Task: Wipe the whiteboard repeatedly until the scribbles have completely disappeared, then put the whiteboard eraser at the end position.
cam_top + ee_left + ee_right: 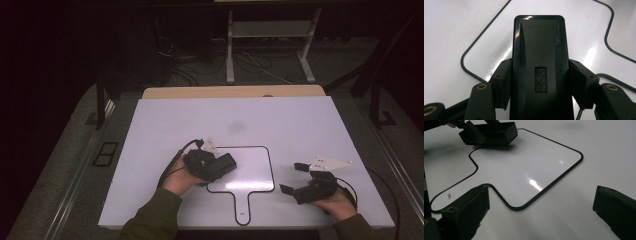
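Left gripper view has the black eraser (540, 67) clamped lengthwise between the left gripper's (540, 82) jaws, above the paddle-shaped whiteboard (486, 37).

Black eraser (539, 65) between hand-held gripper (539, 85) jaws

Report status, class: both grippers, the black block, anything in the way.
Left gripper shut on black block, over paddle-shaped board. Right gripper open, empty. Nothing in the way.

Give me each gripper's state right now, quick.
Left gripper: shut on the black deli-branded block, over the paddle-shaped whiteboard.
Right gripper: open, holding nothing.
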`<act>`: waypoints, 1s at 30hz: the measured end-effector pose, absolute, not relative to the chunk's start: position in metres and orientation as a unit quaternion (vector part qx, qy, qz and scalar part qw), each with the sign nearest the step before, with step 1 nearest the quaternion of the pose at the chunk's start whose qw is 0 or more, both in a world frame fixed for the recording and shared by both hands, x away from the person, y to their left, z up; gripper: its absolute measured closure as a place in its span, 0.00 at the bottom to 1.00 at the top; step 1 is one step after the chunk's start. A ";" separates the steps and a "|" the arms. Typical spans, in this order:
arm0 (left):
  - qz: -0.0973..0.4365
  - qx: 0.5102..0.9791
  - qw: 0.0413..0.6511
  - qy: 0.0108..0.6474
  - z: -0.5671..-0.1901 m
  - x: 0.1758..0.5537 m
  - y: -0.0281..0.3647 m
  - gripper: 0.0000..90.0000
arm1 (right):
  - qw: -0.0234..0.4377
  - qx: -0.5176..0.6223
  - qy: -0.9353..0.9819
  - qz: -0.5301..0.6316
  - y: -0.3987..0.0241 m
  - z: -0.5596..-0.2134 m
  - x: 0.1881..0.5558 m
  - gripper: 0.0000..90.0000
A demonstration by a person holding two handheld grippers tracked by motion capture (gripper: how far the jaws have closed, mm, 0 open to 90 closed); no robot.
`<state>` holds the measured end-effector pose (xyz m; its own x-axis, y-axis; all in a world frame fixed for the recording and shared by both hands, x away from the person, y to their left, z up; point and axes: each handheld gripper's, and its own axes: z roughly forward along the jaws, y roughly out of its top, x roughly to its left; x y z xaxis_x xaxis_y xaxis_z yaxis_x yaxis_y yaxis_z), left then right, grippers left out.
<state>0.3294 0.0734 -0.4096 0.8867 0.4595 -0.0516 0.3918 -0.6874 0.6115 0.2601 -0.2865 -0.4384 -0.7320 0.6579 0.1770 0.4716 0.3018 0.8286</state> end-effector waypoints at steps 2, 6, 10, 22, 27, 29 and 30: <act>0.053 0.915 0.324 0.234 -0.408 0.331 0.073 0.44 | 0.098 0.353 0.801 0.474 -0.287 -0.438 0.260 0.00; 0.052 0.913 0.329 0.233 -0.405 0.336 0.072 0.44 | 0.097 0.355 0.799 0.475 -0.287 -0.438 0.260 0.00; 0.053 0.912 0.333 0.234 -0.403 0.342 0.071 0.44 | 0.096 0.354 0.799 0.476 -0.287 -0.439 0.262 0.00; 0.059 0.902 0.355 0.238 -0.393 0.370 0.067 0.44 | 0.094 0.358 0.796 0.479 -0.289 -0.439 0.261 0.00; 0.055 0.895 0.369 0.246 -0.393 0.383 0.067 0.44 | 0.093 0.358 0.796 0.479 -0.289 -0.439 0.261 0.00; 0.054 0.893 0.370 0.248 -0.392 0.389 0.067 0.44 | 0.093 0.359 0.795 0.480 -0.288 -0.439 0.261 0.00; 0.055 0.893 0.371 0.250 -0.392 0.392 0.066 0.44 | 0.093 0.359 0.795 0.480 -0.289 -0.439 0.261 0.00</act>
<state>0.3915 0.0662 -0.3916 0.8693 0.4865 -0.0876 0.4055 -0.6005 0.6891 0.2615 -0.2885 -0.4390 -0.7248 0.6604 0.1964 0.4813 0.2813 0.8302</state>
